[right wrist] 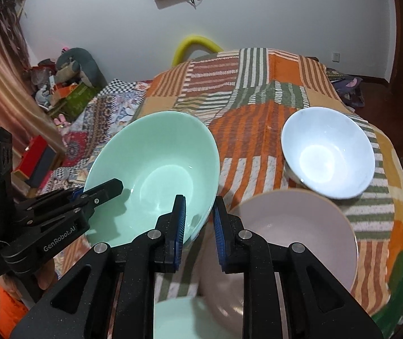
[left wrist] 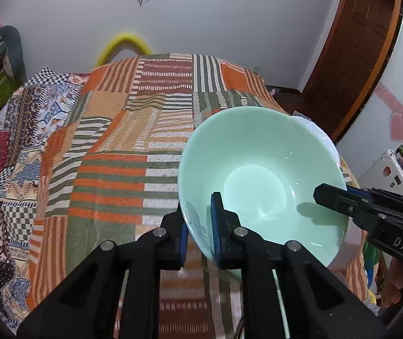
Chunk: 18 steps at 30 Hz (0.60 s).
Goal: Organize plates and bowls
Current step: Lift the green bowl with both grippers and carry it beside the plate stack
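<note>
A mint green bowl (left wrist: pixel 257 169) hangs tilted above the striped patchwork cloth (left wrist: pixel 133 147). My left gripper (left wrist: pixel 200 212) is shut on its near rim, one finger inside and one outside. My right gripper (left wrist: pixel 331 195) reaches in from the right and is shut on the opposite rim. In the right wrist view the green bowl (right wrist: pixel 156 169) sits left of centre, with my right gripper (right wrist: pixel 199 206) clamped on its lower right rim and my left gripper (right wrist: pixel 108 190) on its left rim. A white bowl (right wrist: pixel 328 152) and a large pale pink bowl (right wrist: pixel 300 240) rest on the cloth.
A second pale green dish (right wrist: pixel 178 319) shows partly under my right gripper. The white bowl's rim (left wrist: pixel 314 130) peeks out behind the green bowl. A yellow foam arch (right wrist: pixel 195 42) stands at the far edge. Boxes and toys (right wrist: pixel 68 84) lie at the left, and a wooden door (left wrist: pixel 351 50) at the right.
</note>
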### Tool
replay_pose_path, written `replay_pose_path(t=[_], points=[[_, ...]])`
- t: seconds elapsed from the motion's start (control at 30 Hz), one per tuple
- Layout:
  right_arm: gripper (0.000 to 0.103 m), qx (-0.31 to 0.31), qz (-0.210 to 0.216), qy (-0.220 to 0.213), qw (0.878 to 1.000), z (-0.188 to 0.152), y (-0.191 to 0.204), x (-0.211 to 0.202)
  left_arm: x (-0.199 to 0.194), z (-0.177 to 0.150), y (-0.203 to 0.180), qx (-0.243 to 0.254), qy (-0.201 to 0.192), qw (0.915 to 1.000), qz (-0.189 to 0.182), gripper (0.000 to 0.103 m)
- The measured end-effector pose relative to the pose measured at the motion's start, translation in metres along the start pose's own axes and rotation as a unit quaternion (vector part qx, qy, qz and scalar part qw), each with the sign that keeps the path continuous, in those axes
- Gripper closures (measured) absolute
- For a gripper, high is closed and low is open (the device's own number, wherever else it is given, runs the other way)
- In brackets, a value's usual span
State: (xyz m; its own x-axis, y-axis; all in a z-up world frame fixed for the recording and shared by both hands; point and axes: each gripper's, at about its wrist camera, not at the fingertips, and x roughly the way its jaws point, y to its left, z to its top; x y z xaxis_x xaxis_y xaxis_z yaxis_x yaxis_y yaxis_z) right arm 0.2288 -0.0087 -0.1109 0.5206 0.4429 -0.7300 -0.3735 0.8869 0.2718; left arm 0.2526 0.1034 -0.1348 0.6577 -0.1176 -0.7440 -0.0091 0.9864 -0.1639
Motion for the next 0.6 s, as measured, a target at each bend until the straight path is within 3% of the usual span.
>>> replay_pose_path(t=[0.6], points=[[0.085,-0.004,0.025,-0.022,0.999,-0.047,0.019,-0.037,-0.072,-0.059,-0.016,-0.008,0.001,1.0,-0.001,0.089]])
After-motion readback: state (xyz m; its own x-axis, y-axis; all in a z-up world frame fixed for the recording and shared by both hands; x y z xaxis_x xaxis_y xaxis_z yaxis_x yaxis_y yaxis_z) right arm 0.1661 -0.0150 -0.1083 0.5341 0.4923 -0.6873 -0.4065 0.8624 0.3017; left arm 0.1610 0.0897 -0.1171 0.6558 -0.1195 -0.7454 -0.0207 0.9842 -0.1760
